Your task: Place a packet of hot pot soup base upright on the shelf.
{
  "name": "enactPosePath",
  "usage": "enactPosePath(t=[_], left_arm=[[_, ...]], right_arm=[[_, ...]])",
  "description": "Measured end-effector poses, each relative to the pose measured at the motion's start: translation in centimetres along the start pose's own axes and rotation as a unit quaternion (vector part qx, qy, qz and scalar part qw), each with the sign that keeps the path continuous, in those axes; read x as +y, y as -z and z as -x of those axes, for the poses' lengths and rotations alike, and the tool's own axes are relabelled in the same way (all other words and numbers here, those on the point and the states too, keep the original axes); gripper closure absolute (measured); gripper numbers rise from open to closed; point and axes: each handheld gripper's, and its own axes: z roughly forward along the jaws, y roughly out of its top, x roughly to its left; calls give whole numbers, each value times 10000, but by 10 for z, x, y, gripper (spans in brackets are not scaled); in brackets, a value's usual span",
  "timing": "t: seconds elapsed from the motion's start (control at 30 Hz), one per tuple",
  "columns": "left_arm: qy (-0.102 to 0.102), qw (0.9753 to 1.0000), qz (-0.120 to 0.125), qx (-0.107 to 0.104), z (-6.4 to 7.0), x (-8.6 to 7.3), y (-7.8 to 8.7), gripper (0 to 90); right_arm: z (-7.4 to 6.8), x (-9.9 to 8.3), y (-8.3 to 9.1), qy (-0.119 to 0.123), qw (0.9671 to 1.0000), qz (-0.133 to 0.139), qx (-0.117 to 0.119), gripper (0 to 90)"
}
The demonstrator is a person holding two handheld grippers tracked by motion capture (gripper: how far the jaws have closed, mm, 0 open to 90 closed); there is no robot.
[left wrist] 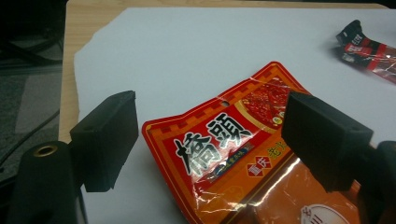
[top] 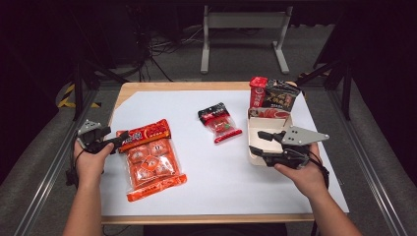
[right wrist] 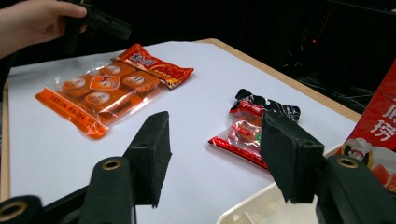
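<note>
Two hands come in from the near edge of the table, each holding one gripper. The left gripper (top: 119, 139) sits at the top corner of the one large orange packet (top: 150, 158), which lies flat on the white sheet (top: 216, 182) at the left side of the table (top: 129, 89). In the left gripper view its two black jaws stand spread, one on either side of the packet's (left wrist: 224, 154) red header, and whether they touch it cannot be told. Through the clear front of the orange packet, six wrapped blocks can be counted in the right gripper view (right wrist: 105, 88), in two rows of three. The right gripper (top: 261, 142) hovers over the one cream tray (top: 252, 129) at the right side of the sheet, its jaws spread with nothing between them; in the right gripper view the tray's rim (right wrist: 252, 212) shows just below those jaws. Farther in, near the middle of the sheet and well apart from both grippers, lies one small red and black packet (top: 220, 122). At the far end of the tray stand three more packets, leaning together: one red packet (top: 257, 92), one dark packet (top: 281, 95) beside it, and one lower red and white packet (top: 270, 113) in front of them.
</note>
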Motion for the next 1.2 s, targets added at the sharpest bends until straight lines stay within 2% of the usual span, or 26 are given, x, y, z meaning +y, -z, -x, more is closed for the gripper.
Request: enactPosePath(t=[0.17,0.23,0.27,0.43,0.67,0.77,0.83,0.9,1.0,1.03,1.17,1.2], left_arm=[[85,9996,-254,72,-6,-5,-9,208],[93,9995,-286,89,-8,-6,-11,206],[159,9991,-388,112,-10,-9,-13,203],[363,9974,-625,0,-16,-14,-20,180],[270,9963,-806,-118,-14,-14,-26,177],[222,9956,-873,-276,-12,-14,-27,206],[296,9938,-968,-460,-10,-14,-29,246],[216,9937,-1010,-431,-8,-14,-30,247],[44,9931,-1037,-539,-5,-14,-31,314],[69,9931,-1030,-563,-4,-14,-31,356],[120,9939,-1021,-393,-3,-15,-30,586],[79,9939,-1039,-364,-2,-15,-29,658]], right_arm=[[-2,-4,-7,46,9999,-64,107,449],[-3,-4,-8,18,9999,-75,130,450],[-3,-4,-8,16,9999,-58,137,450],[-3,-4,-5,-32,9999,-16,147,450],[0,-6,-4,-59,9999,-85,57,451],[-1,-5,-3,-43,10000,-55,70,451],[-2,-5,-4,-18,9999,-63,80,450],[-3,-5,-5,2,9999,-88,109,449],[-3,-7,-8,42,9998,-160,99,450],[-3,-8,-9,54,9997,-200,97,450],[-3,-10,-12,40,9996,-244,116,452],[-3,-10,-13,49,9996,-267,97,454]])
